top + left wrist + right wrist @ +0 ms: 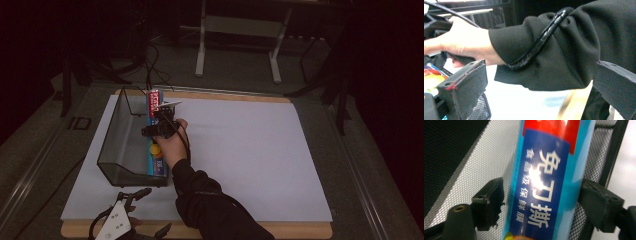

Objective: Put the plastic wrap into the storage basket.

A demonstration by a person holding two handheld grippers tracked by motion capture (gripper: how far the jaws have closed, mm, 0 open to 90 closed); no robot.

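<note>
Cling-film box (546,177) lies between the right hand-held gripper's (541,202) spread jaws inside the mesh basket (486,162); withdraw straight back, clear of both sides.

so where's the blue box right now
In the high view the blue box lies along the right wall of the mesh basket, left of the table's middle, between the right gripper's jaws.

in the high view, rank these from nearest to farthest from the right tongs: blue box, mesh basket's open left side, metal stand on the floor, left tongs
1. blue box: directly under the right tongs, along the basket's right wall.
2. mesh basket: its open left side, just left of the tongs.
3. left tongs: at the table's near edge, below the basket.
4. metal stand: on the floor beyond the table's far edge.
</note>
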